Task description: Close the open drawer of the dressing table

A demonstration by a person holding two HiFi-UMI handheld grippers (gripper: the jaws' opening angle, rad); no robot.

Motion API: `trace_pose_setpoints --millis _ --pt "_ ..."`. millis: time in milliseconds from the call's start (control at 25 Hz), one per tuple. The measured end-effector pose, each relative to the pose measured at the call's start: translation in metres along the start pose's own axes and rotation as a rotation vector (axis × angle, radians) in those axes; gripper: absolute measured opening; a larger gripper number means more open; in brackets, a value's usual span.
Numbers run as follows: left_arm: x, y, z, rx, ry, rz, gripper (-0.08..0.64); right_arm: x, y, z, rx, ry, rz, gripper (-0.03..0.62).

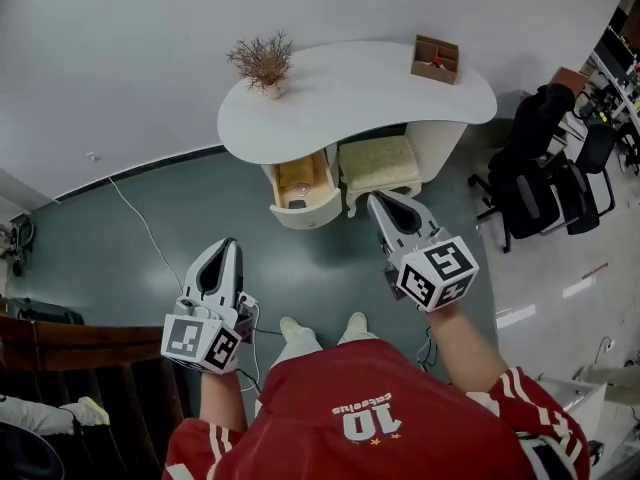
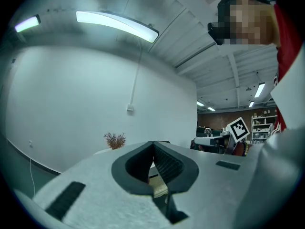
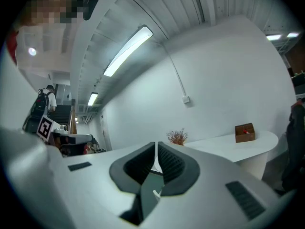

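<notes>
While left tongs (image 2: 153, 146), right tongs (image 3: 156, 146) sit closed, head view alone shows drawer (image 1: 308, 215) open.

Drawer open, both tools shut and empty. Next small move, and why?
Probably move the right tool up to the front of the drawer, ready to push. The drawer stands pulled out under the dressing table; both shut tools are short of it, the left tool farther back.

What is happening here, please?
A person stands before a white dressing table with a gripper in each hand. Its drawer is open. The left gripper and right gripper are both shut and empty, held short of the drawer. Nothing touches it yet.
</notes>
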State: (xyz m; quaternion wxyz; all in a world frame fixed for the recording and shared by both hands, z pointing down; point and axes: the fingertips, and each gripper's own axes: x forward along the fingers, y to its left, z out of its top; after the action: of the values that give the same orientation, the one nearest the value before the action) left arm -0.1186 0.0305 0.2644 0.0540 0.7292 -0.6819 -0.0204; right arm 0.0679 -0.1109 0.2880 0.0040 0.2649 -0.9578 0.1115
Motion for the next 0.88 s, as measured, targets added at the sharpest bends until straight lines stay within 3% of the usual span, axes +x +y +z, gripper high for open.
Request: trace_pose_setpoints --millis 200,440,560,880 --pt "0.028 0.012 0.003 0.010 0.000 -0.045 0.000 0.018 0.004 -0.003 -0.025 0.013 0.012 0.114" --pt "0.049 0.032 -0.008 0.016 0.026 -0.149 0.000 0.040 0.016 -0.015 -0.097 0.045 -0.055 0.213" --pt "0.051 0.048 -0.019 0.044 0.042 -0.198 0.000 0.056 0.021 -0.032 -0.114 0.086 -0.097 0.227" --pt "0.051 0.105 -0.053 0.012 0.080 -0.353 0.000 0.093 0.040 -0.108 -0.086 0.240 -0.206 0.226"
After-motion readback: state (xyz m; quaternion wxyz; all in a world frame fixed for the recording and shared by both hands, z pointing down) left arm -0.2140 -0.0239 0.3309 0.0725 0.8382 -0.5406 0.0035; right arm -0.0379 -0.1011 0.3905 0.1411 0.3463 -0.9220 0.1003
